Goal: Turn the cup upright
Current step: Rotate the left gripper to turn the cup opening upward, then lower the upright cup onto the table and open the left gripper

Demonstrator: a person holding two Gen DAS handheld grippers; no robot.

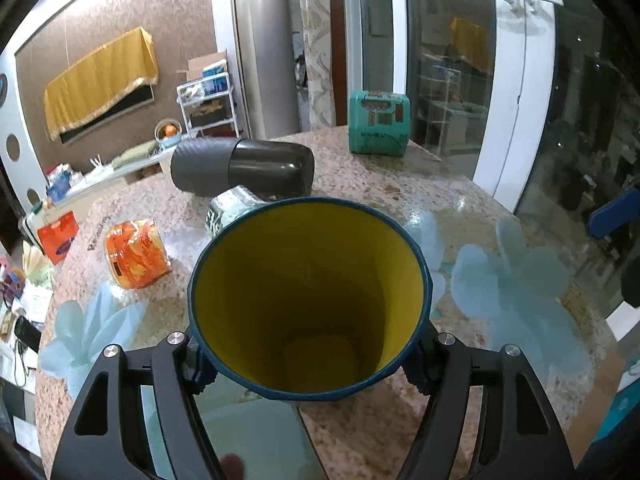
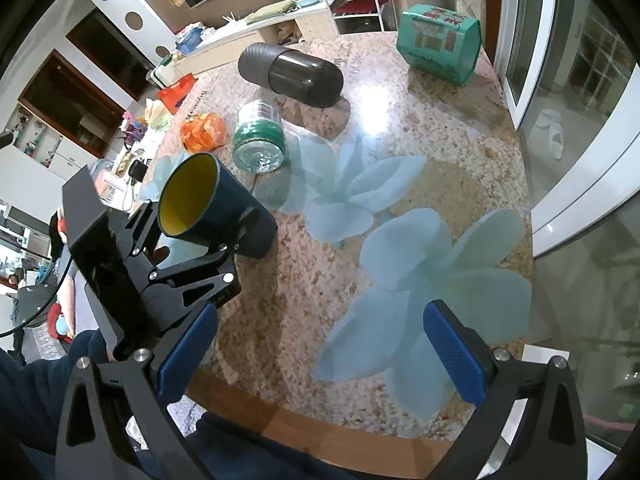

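Observation:
The cup (image 1: pixel 308 300) is dark blue outside and yellow inside. My left gripper (image 1: pixel 310 364) is shut on the cup, its jaws pressed on both sides, and the open mouth faces the left wrist camera. In the right wrist view the cup (image 2: pixel 224 208) is tilted, its base low on the table and its mouth pointing up and to the left, held by the left gripper (image 2: pixel 236 224). My right gripper (image 2: pixel 320 348) is open and empty, its blue pads (image 2: pixel 456 356) over the table's near edge.
On the speckled stone table (image 2: pixel 420 120) with pale flower prints lie a dark grey flask (image 2: pixel 292 74) on its side, a clear plastic bottle (image 2: pixel 260 140) on its side, an orange packet (image 2: pixel 202 130) and a green box (image 2: pixel 438 42) at the far edge. Glass doors stand to the right.

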